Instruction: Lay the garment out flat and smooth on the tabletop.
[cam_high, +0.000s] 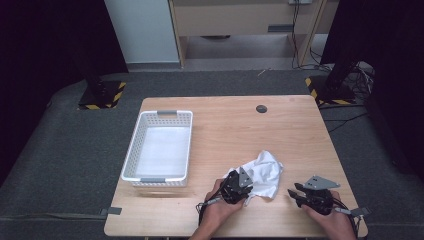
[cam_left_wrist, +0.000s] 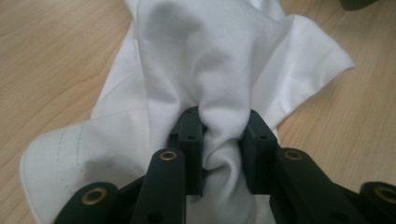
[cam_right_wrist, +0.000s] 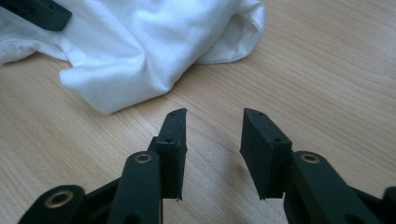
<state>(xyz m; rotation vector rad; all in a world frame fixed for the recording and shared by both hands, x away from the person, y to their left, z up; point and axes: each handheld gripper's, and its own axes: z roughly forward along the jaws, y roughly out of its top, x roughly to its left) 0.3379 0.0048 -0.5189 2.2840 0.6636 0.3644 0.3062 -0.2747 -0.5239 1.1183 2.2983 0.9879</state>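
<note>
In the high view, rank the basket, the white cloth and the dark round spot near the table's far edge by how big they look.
1. Basket, plainly largest.
2. White cloth, crumpled and partly under the left claw, so its full spread is unsure.
3. Dark round spot, smallest; it lies farthest from the camera, yet the gap is too wide to matter.

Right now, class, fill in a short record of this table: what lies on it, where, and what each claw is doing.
surface: wooden table
cloth: crumpled white cloth, near the front edge, right of the basket
basket: white plastic basket, on the table's left part, apart from the cloth
left claw: left claw, jaws pinching a bunched fold of the cloth
right claw: right claw, jaws apart over bare wood, nothing between them, just short of the cloth
small item: dark round disc near the far edge
</note>
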